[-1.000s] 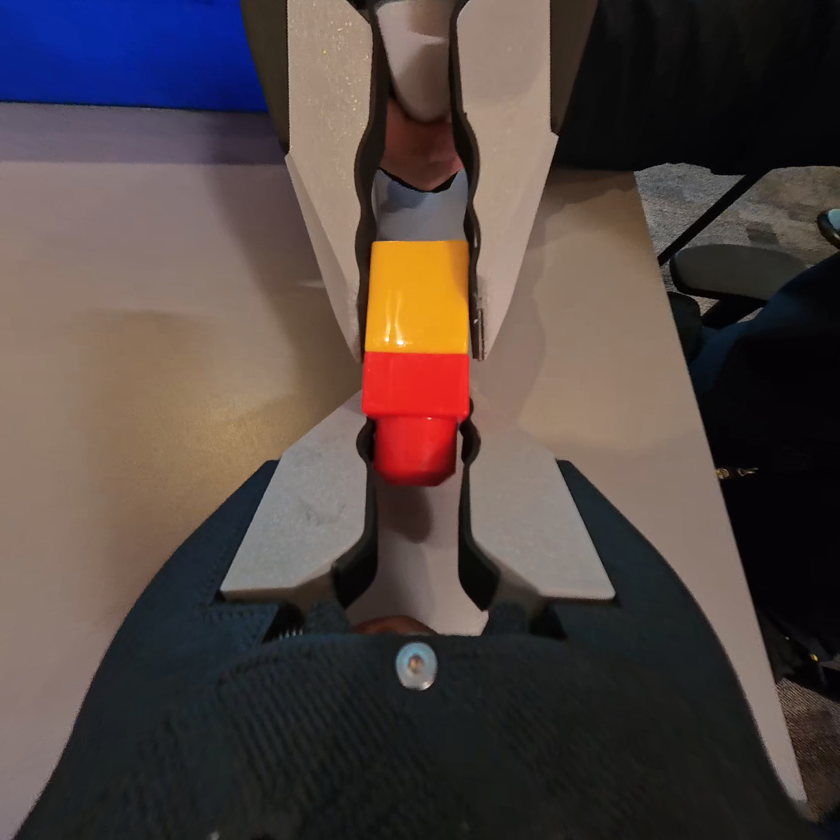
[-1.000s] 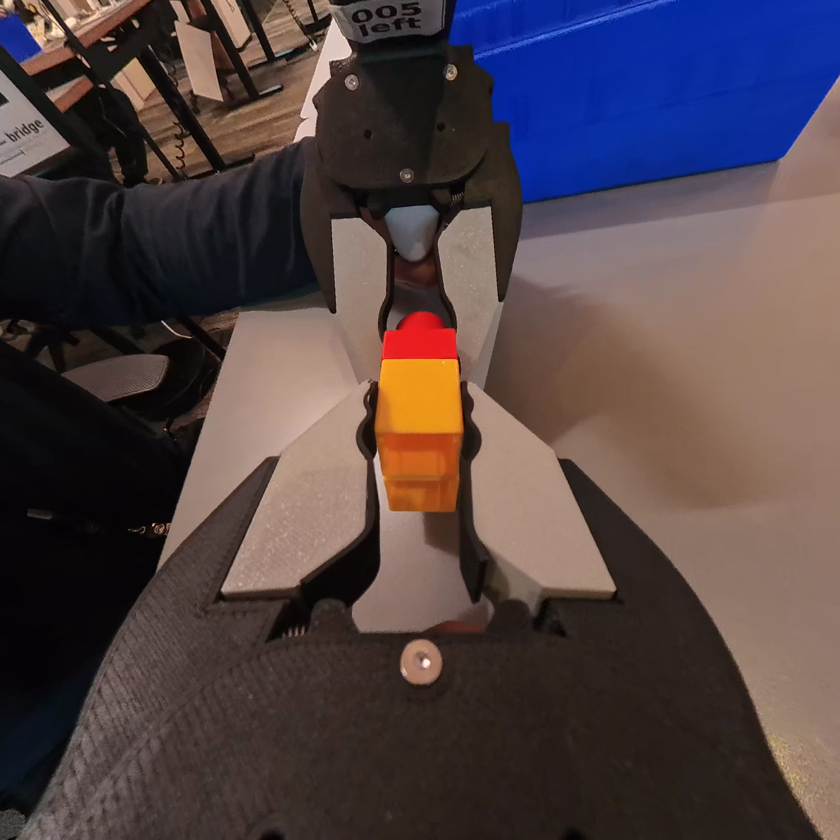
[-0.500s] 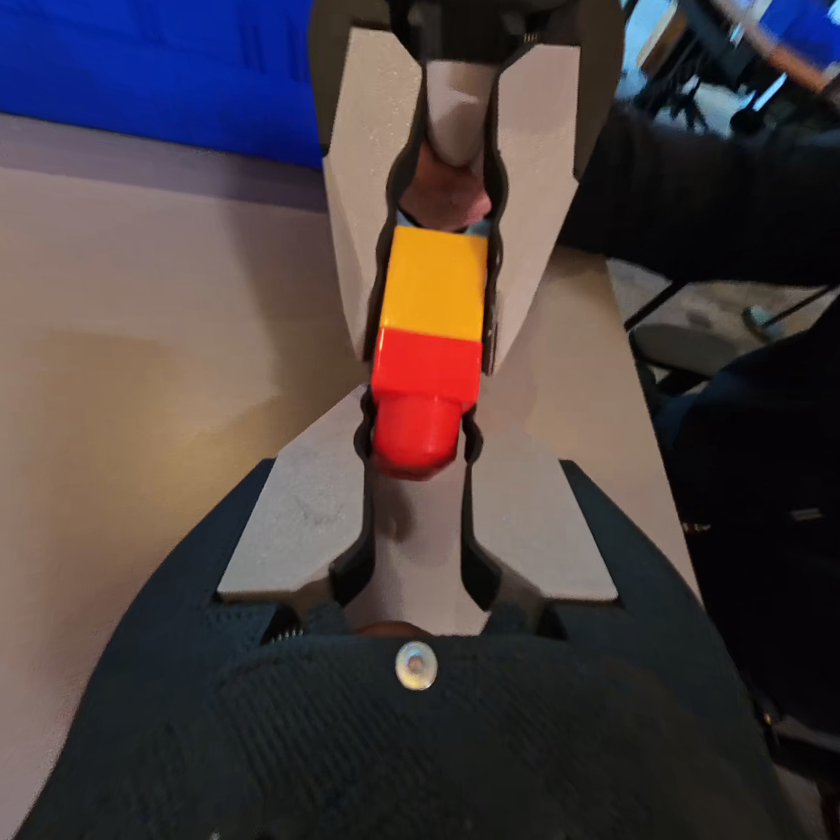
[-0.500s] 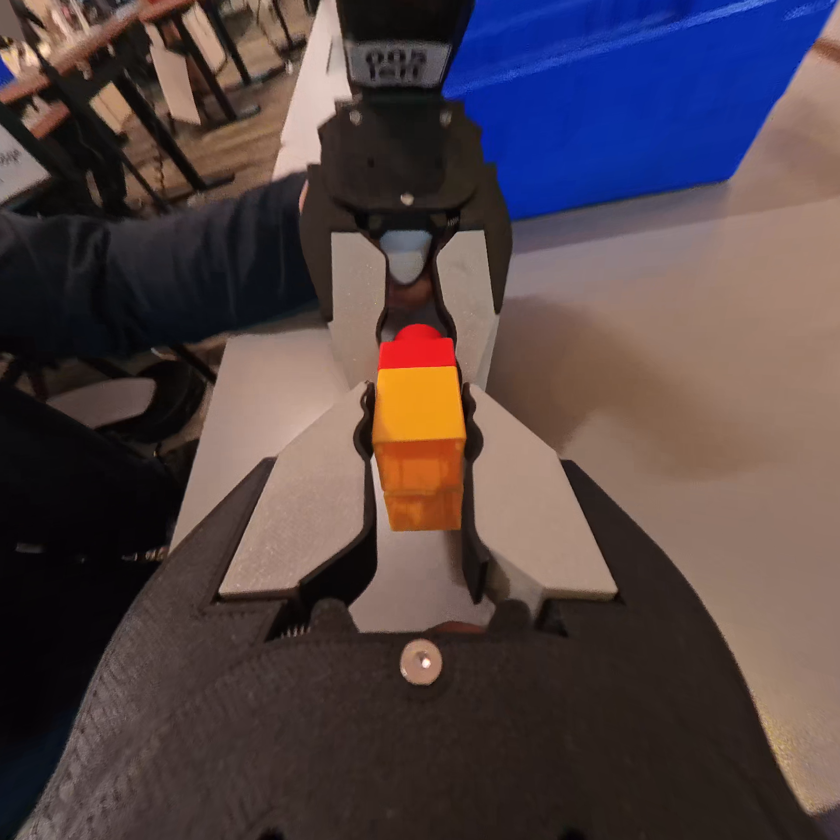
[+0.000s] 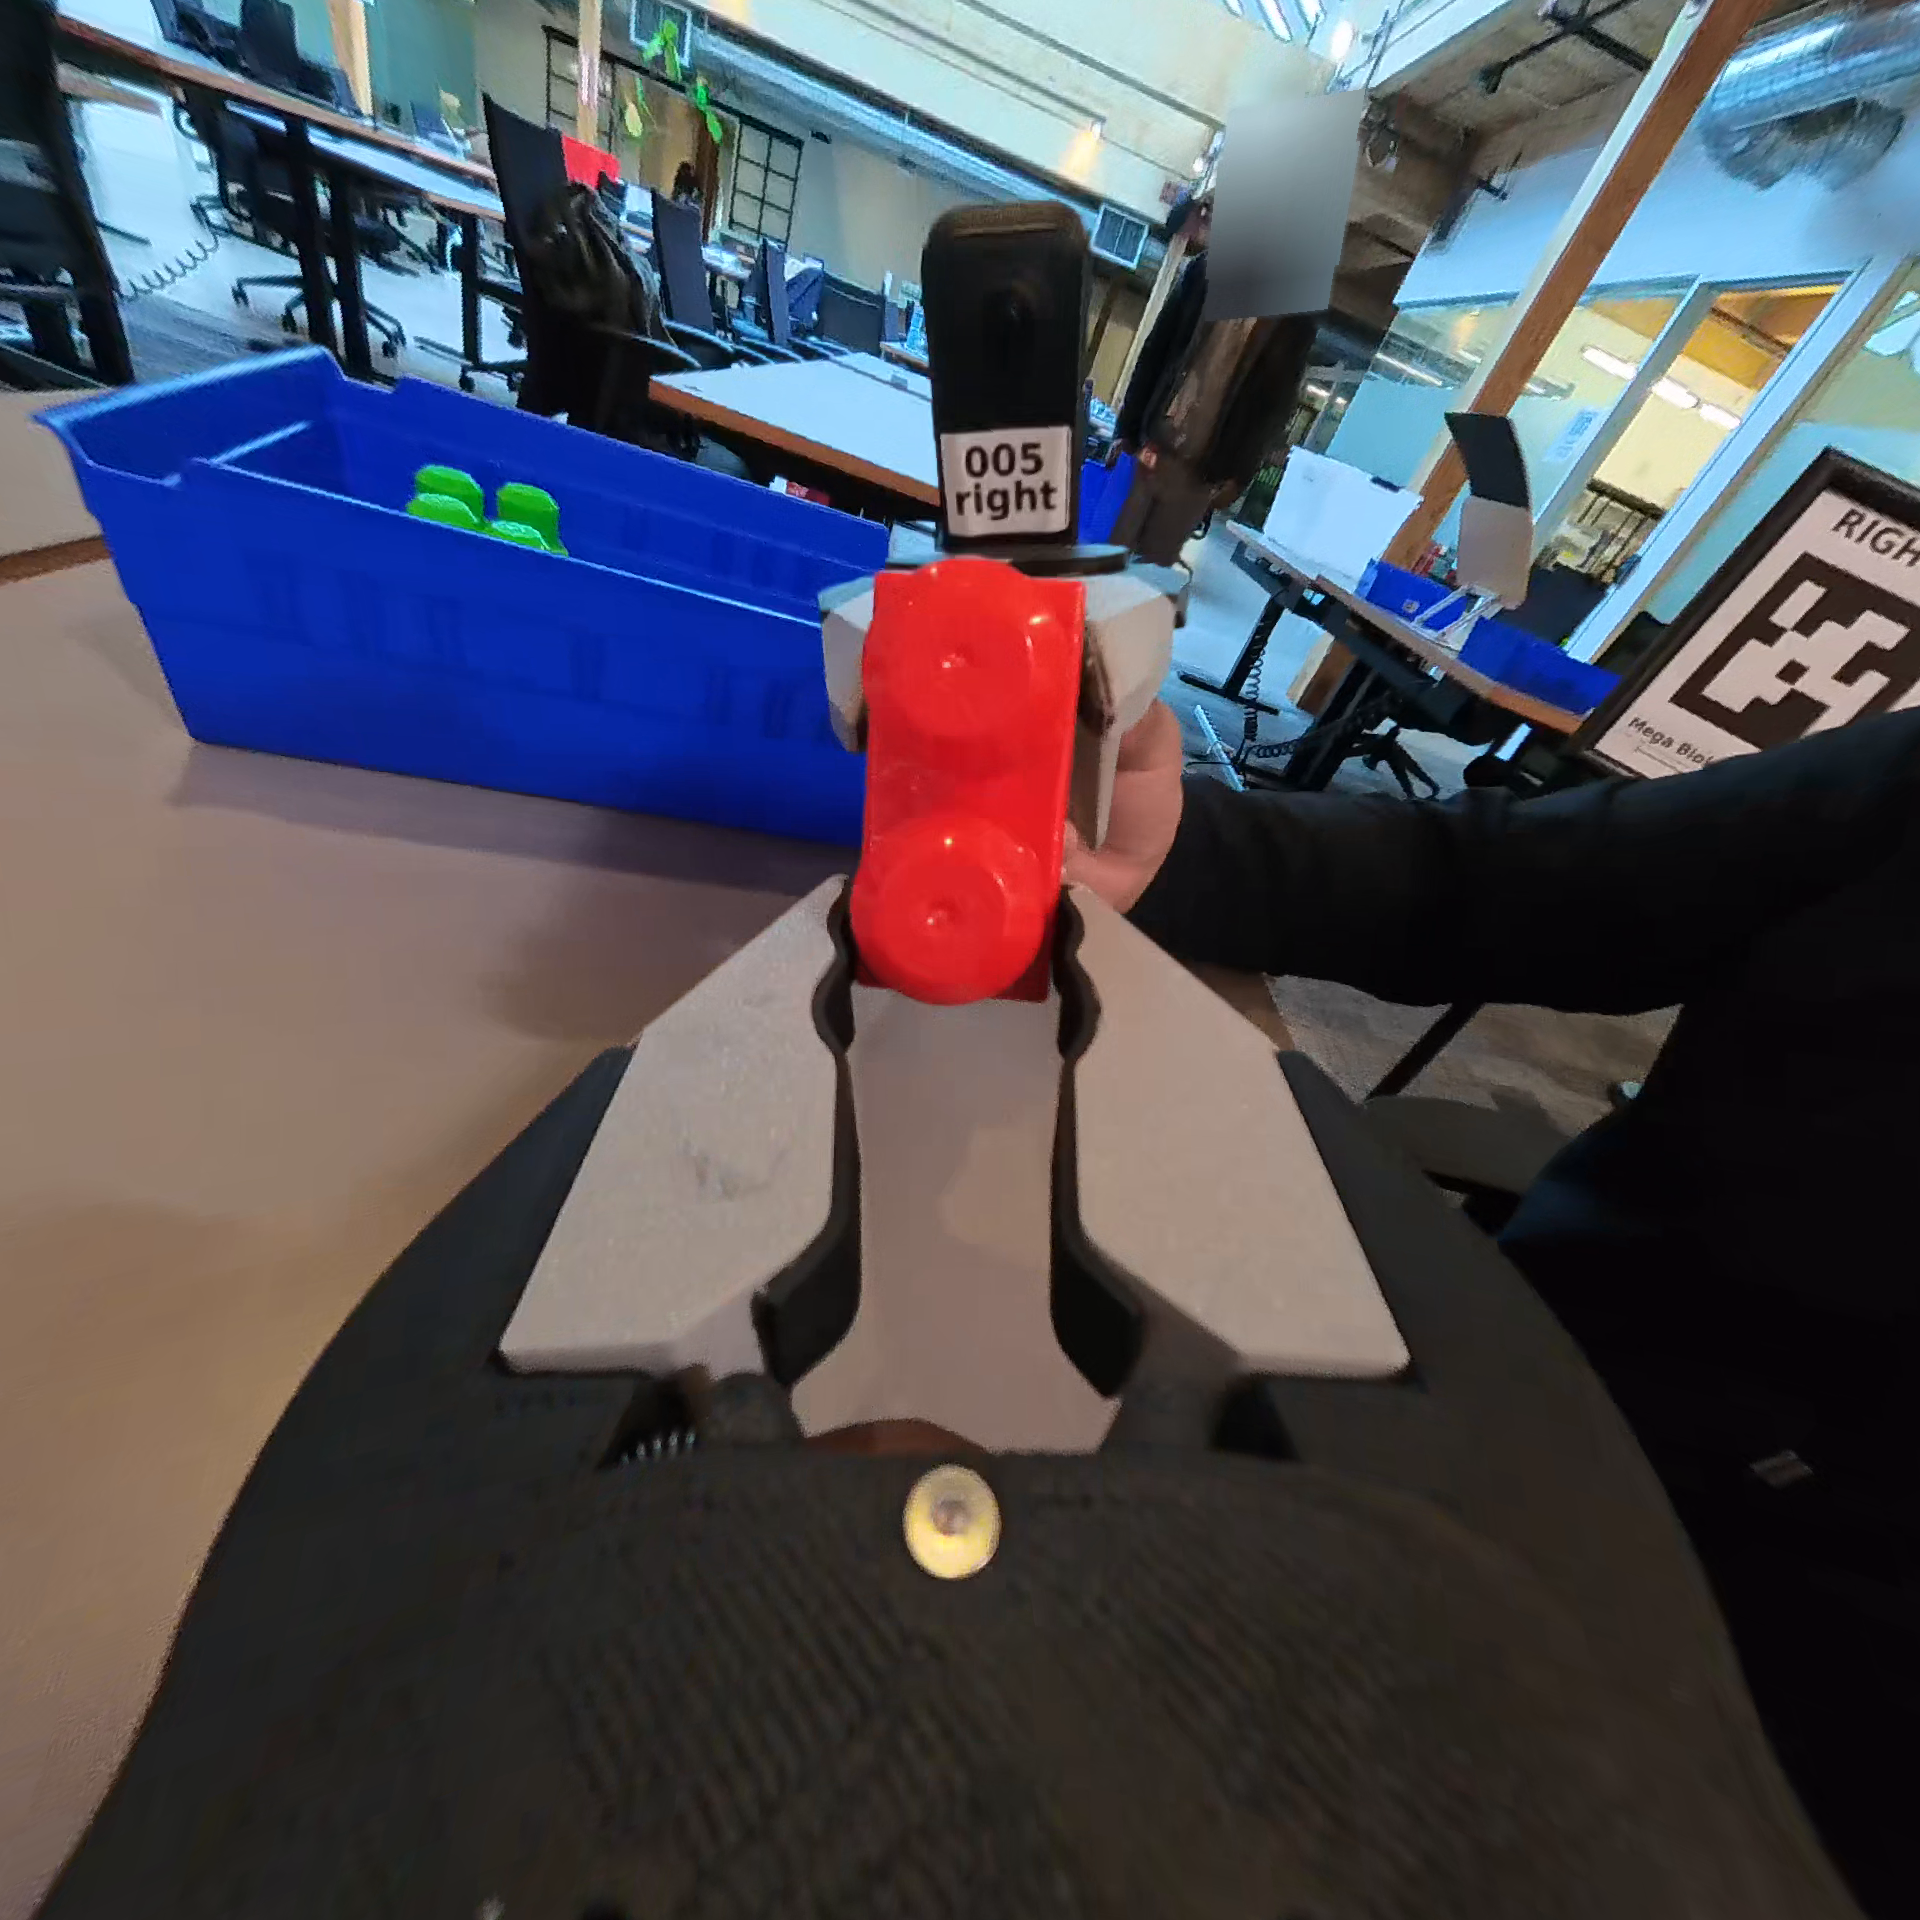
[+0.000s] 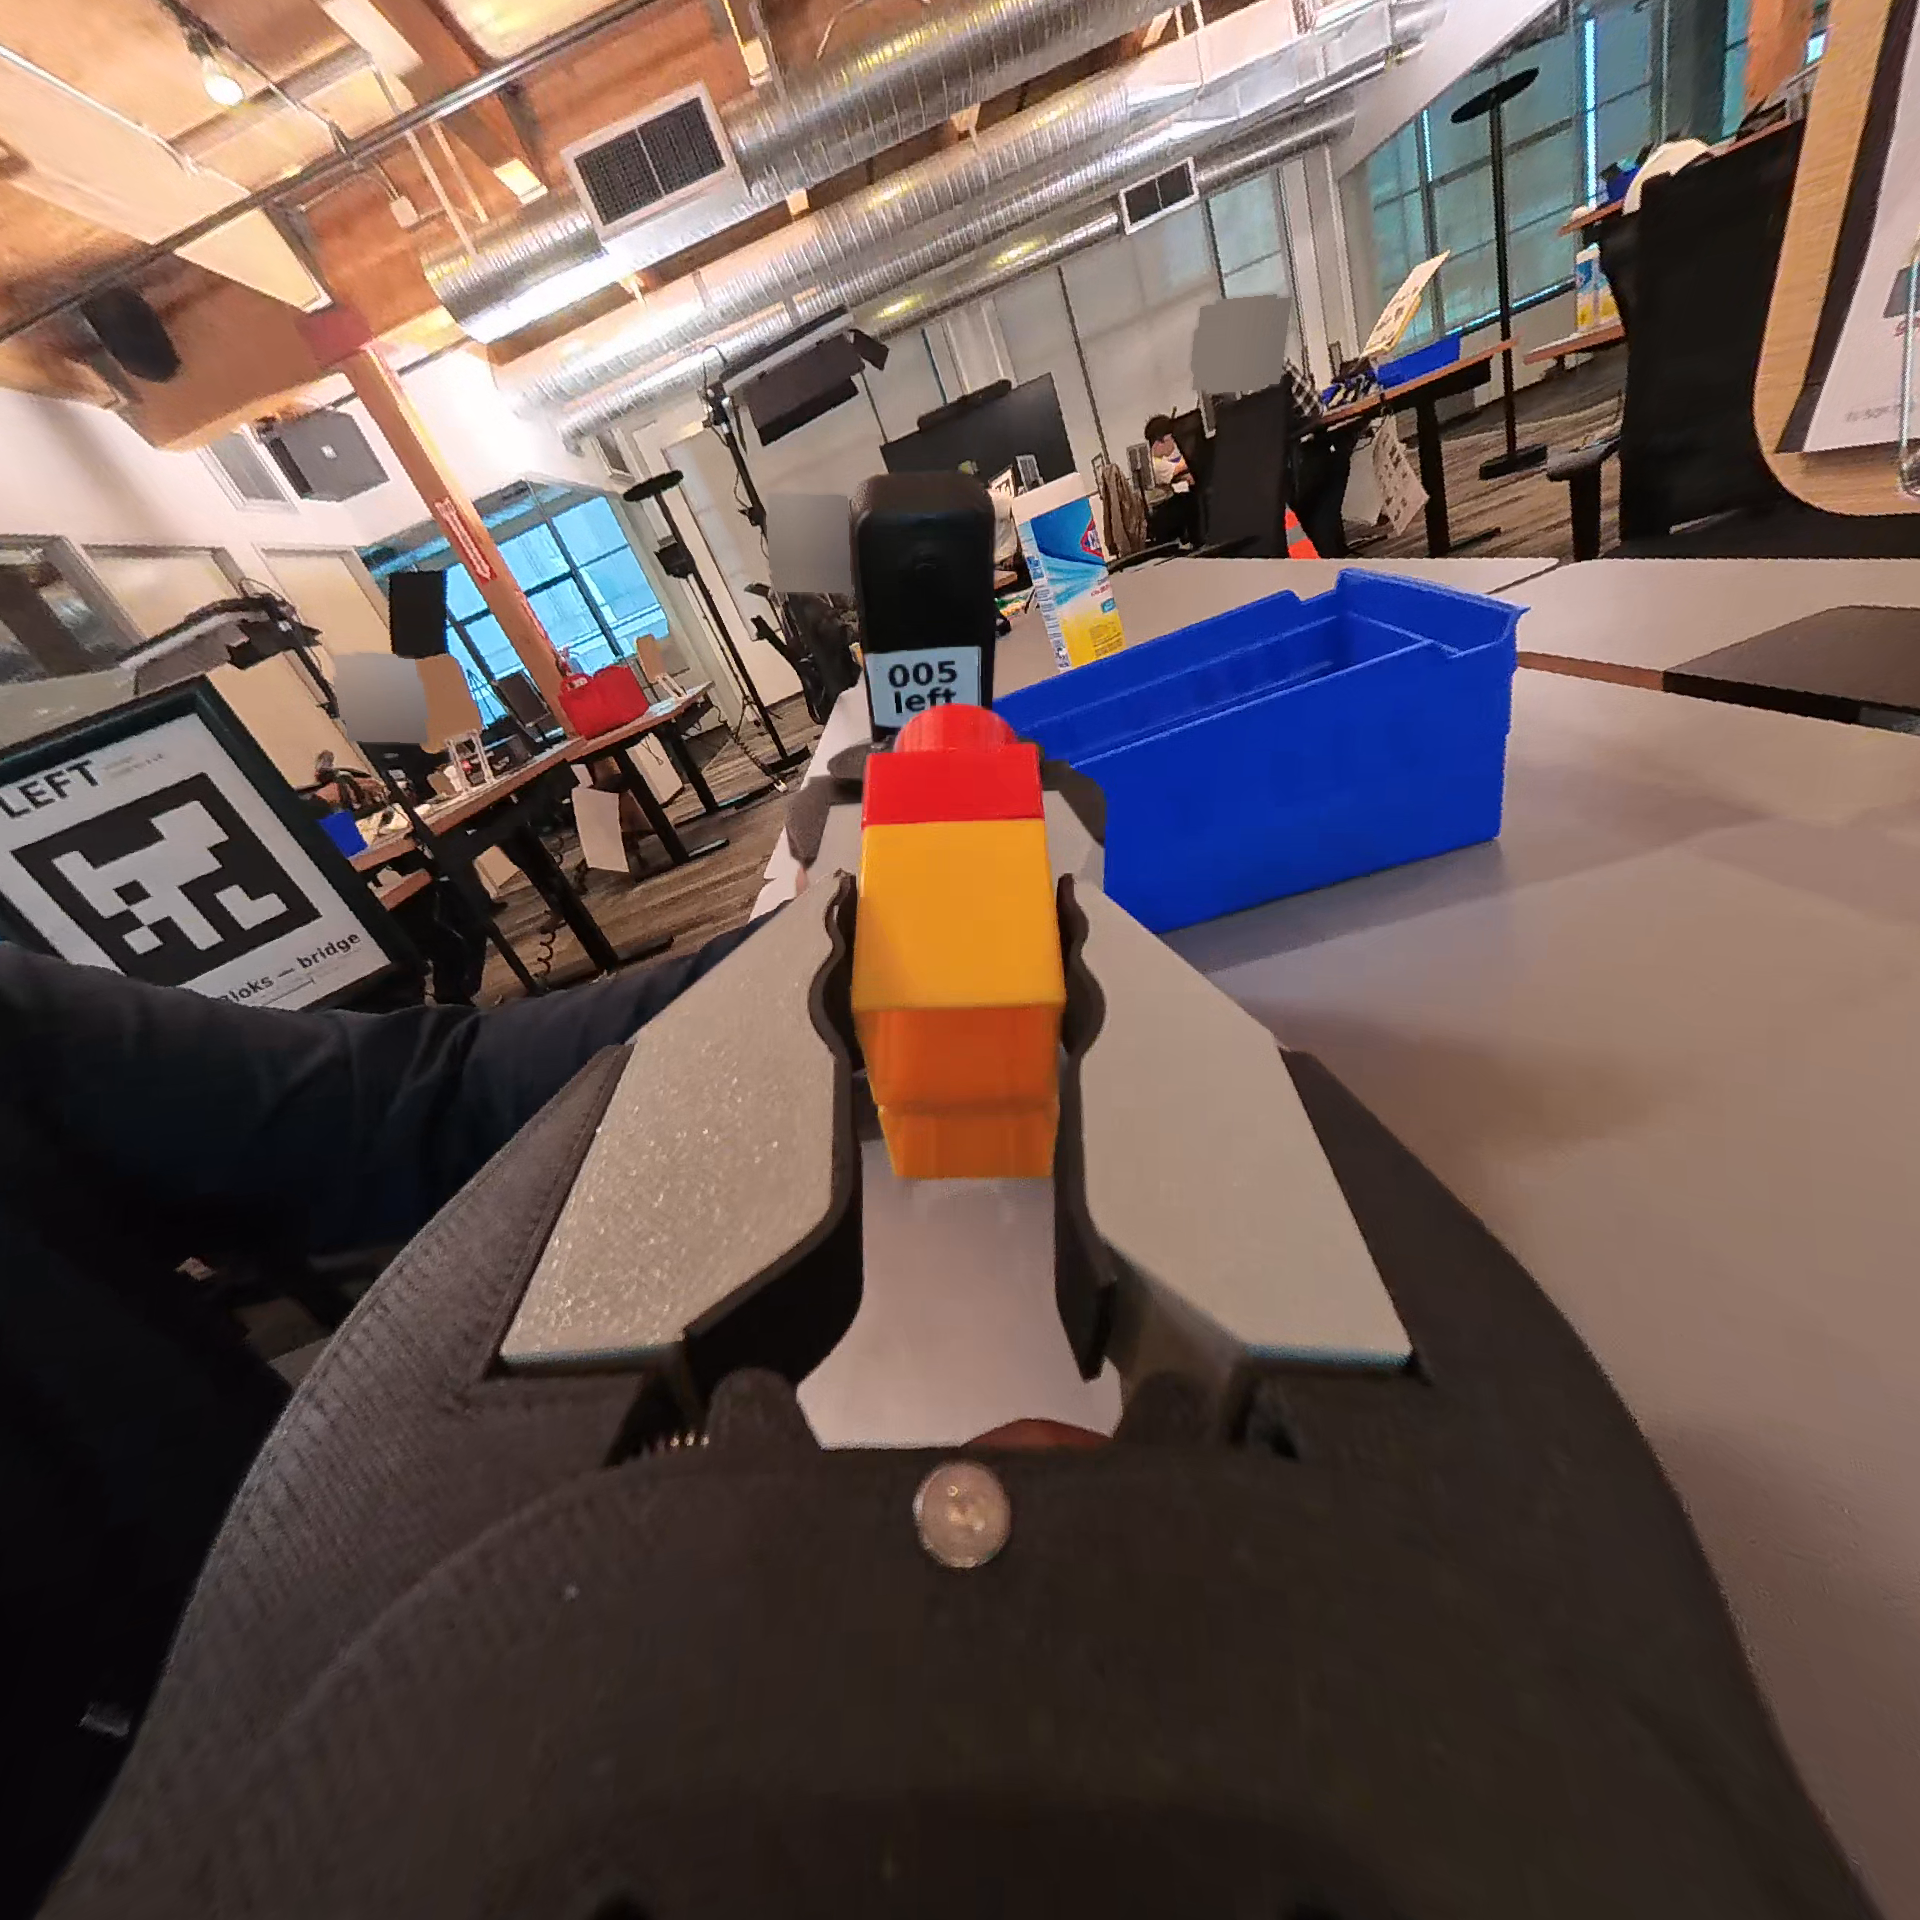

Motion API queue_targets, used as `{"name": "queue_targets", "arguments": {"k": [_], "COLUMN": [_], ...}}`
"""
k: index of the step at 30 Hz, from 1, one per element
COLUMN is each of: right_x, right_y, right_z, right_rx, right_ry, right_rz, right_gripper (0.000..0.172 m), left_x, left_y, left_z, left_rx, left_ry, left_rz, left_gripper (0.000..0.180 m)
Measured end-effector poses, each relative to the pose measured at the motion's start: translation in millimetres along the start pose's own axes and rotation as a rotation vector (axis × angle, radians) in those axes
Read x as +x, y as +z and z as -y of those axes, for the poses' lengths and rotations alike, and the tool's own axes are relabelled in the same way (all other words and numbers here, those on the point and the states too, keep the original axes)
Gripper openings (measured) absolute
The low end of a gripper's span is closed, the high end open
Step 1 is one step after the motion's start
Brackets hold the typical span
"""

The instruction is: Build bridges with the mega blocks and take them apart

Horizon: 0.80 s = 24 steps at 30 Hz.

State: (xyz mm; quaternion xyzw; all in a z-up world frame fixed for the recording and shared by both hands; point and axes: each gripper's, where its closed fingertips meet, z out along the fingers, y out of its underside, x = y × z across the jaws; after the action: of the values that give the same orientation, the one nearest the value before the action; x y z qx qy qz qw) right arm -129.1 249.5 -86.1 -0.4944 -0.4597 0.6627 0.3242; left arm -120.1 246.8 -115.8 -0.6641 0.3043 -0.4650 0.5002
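Red block: the left gripper (image 5: 951, 966) has its jaws closed tight on the red block (image 5: 961, 790), one pad on each side. Its two round bumps face the left camera.
Yellow block: the right gripper (image 6: 956, 966) has its jaws closed tight on the yellow block (image 6: 956, 914).
How they sit: red and yellow are stuck together end to end, up in the air above the worktop (image 5: 260, 987). The two grippers face each other, tips very close.
Green blocks: a few green blocks (image 5: 483, 509) lie inside the blue bin (image 5: 468, 644).
Blue bin: it sits on the worktop, just behind the blocks.
Writing: each gripper has a small white sticker (image 5: 1003, 480) with black writing on its black top. Two framed signs (image 6: 156, 862) with black-and-white square patterns and some words stand at the sides.
Tub: a white, blue and yellow tub (image 6: 1070, 592) with a label stands behind the bin.
Edges: the worktop edge runs just under the blocks; past it are a dark sleeve (image 5: 1507, 862), chairs and floor.
Open room: the worktop in front of the bin is bare and wide.
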Motion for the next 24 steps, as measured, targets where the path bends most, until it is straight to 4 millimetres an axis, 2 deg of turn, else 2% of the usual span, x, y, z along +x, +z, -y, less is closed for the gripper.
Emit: {"name": "queue_targets", "arguments": {"k": [2, 4, 6, 9, 12, 16, 18, 22, 24], "right_x": [0.5, -0.7, -5.0, -8.1, -9.9, -6.5, -2.8, -1.9, -1.5], "right_y": [1.5, 2.2, 5.6, 14.5, 20.5, 16.0, 11.8, 5.4, 3.7], "right_z": [-3.2, -7.5, -20.5, -44.6, -58.7, -69.4, -67.2, -50.6, -51.4], "right_rx": [-0.012, -0.029, -0.095, -0.216, -0.284, -0.364, -0.365, -0.294, -0.299], "right_ry": [0.013, 0.041, 0.057, 0.022, 0.004, 0.008, -0.009, 0.036, 0.044], "right_rz": [0.011, 0.042, 0.085, 0.09, 0.092, 0.084, 0.061, 0.074, 0.081], "right_gripper": [0.035, 0.035, 0.035, 0.036, 0.035, 0.035, 0.036, 0.037, 0.036], "left_x": [-0.6, 1.8, 7.5, 9.4, 9.5, 8.8, 7.1, 5.1, 5.6], "left_y": [-3.8, -8.8, -14.6, -20.3, -22.5, -19.8, -18.6, -14.9, -11.0], "left_z": [1.8, 12.9, 24.7, 31.3, 31.5, 21.7, 15.8, 3.2, -1.1], "left_rx": [-0.007, 0.045, 0.11, 0.151, 0.15, 0.081, 0.047, -0.024, -0.046], "left_ry": [0.026, 0.052, 0.039, 0.016, 0.004, 0.038, 0.051, 0.057, 0.069], "left_rz": [0.016, 0.027, -0.001, -0.026, -0.034, -0.014, -0.002, 0.004, 0.008], "left_gripper": [0.035, 0.035, 0.034, 0.034, 0.034, 0.034, 0.034, 0.034, 0.034]}}
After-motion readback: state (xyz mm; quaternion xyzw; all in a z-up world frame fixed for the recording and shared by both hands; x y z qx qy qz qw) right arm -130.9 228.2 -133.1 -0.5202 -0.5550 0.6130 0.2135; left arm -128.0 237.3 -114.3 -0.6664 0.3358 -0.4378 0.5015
